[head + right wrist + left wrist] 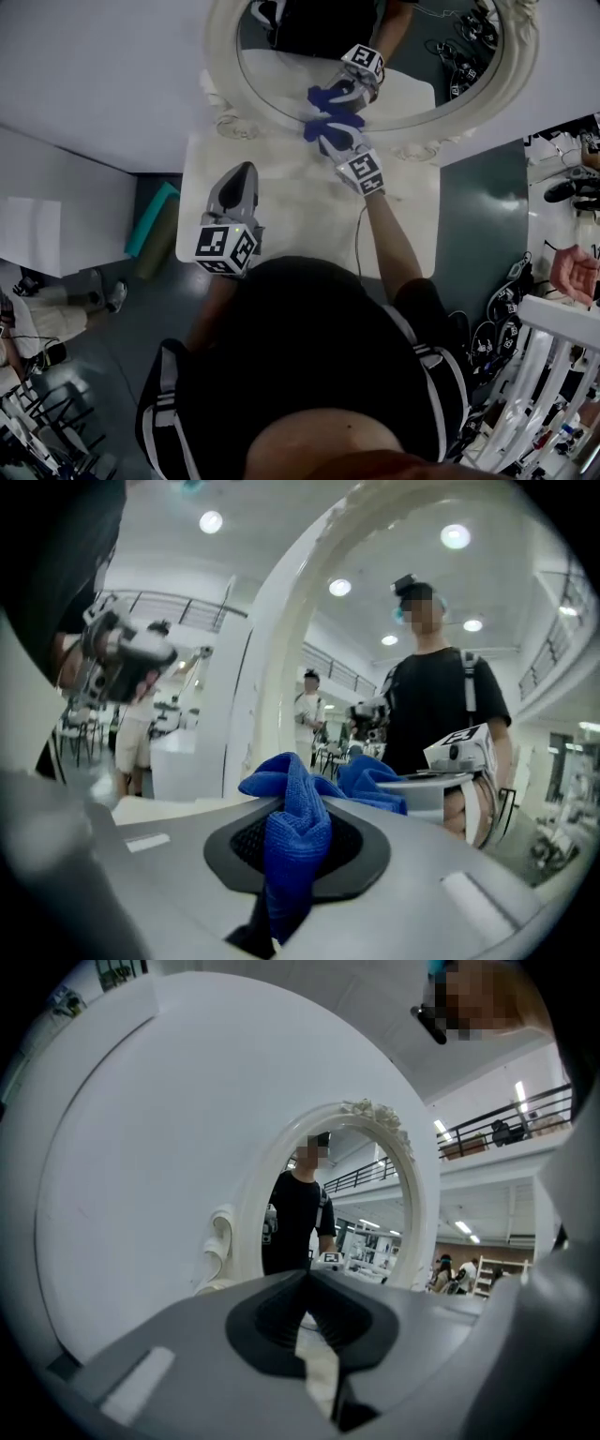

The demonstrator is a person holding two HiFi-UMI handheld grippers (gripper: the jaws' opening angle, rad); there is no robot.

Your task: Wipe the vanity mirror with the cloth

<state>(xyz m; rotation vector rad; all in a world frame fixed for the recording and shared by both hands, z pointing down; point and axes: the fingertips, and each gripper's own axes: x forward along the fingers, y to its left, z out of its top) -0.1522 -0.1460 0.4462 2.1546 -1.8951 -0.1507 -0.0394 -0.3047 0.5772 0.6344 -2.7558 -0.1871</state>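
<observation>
The blue cloth [298,832] is bunching against the lower part of the vanity mirror [281,80]. In the head view it is meeting its own reflection, so we are judging it to be touching the glass. The mirror is standing upright at the back of the cream table [281,202]. Our right gripper [337,141] is clamping its jaws on a fold of the cloth. Our left gripper [242,176] is hovering over the table with its jaws together and nothing between them. To wipe well, we are aiming for light, even pressure and overlapping sweeps, cloth rather than jaw tips on the glass. The free gripper could steady the frame.
</observation>
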